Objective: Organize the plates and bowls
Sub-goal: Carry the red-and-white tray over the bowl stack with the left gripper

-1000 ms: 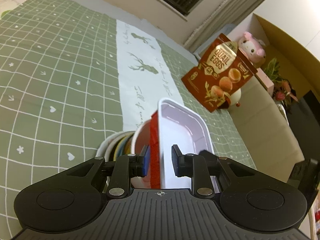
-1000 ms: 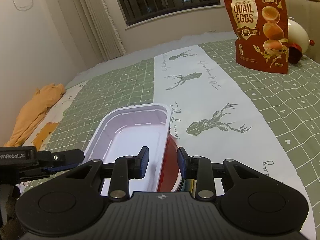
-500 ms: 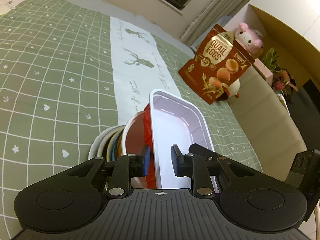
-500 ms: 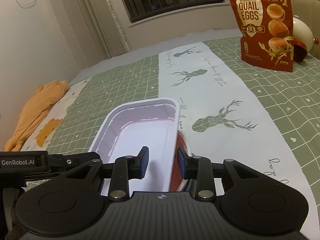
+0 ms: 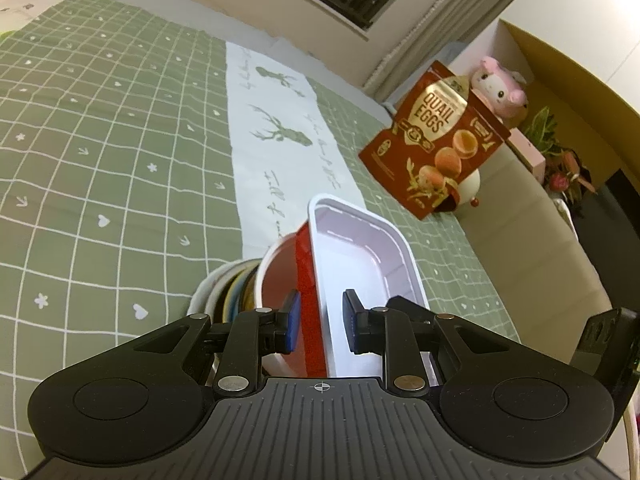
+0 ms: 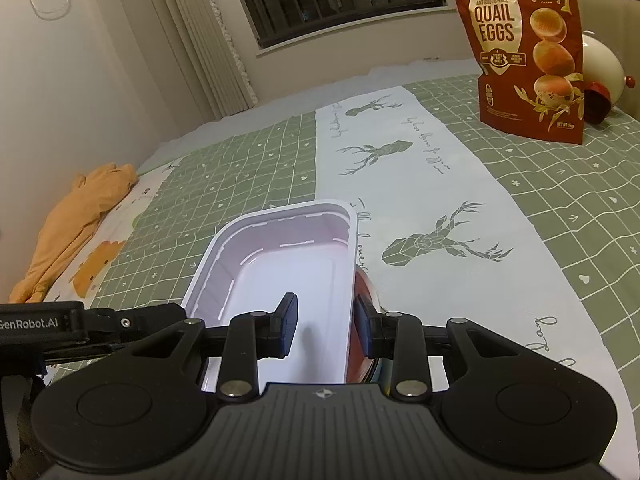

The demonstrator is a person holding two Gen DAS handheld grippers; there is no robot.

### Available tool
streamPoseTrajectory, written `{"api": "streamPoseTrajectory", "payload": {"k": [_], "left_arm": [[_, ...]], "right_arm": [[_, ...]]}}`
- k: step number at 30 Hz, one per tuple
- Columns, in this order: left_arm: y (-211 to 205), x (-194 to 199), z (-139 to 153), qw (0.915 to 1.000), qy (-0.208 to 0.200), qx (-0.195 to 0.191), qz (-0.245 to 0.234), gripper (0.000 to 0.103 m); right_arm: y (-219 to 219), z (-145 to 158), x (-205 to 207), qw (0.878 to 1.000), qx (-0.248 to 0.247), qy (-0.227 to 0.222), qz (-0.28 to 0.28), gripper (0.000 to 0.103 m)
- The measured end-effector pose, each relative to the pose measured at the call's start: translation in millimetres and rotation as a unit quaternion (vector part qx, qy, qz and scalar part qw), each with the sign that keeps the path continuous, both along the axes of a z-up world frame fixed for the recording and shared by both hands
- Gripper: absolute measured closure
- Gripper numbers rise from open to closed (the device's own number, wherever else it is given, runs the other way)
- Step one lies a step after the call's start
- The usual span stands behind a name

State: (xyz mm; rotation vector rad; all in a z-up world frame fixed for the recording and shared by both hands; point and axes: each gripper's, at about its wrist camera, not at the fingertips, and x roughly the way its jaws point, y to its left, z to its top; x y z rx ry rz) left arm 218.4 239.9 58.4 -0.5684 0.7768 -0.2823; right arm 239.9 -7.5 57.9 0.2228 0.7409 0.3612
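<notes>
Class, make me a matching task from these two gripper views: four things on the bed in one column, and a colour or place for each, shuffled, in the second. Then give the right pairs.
Things:
1. rectangular tray
2. round bowl
3. quail eggs bag
4. orange cloth

Descriptions:
A. red inside with a white rim, directly under the tray
B. crumpled at the far left edge of the bed
C. standing upright at the far right of the bed
D. pale white, topmost of the stack, between both grippers' fingers

Pairs: 1-D, 2-A, 3-C, 4-B
</notes>
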Motion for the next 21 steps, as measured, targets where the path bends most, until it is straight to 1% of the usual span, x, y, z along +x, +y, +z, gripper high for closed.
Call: {"api": "streamPoseTrajectory", "payload": {"k": [4, 10, 15, 21], "left_arm": [[2.2, -1.1, 1.2, 1.0000, -0.002, -0.003, 0.001, 0.078], [-5.1, -1.3, 0.0, 0.9998, 0.002, 0.000, -0.018, 0.078], [-6.5, -2.7, 0.5, 0.9999, 0.001, 0.002, -0.016, 0.078], [-3.6, -2.5, -0.2, 1.0000, 0.003, 0.009, -0.001, 0.079]], "right_arm": [[0.9, -0.6, -2.0, 1.000, 0.002, 0.002, 0.004, 0.072], [4.1, -1.1, -3.2, 1.000, 0.001, 0.002, 0.012, 0.072], [3.8, -1.9, -1.4, 1.000, -0.001, 0.002, 0.011, 0.072], [4.4, -4.1, -2.1, 1.000, -0.002, 0.005, 0.011, 0.072]]}}
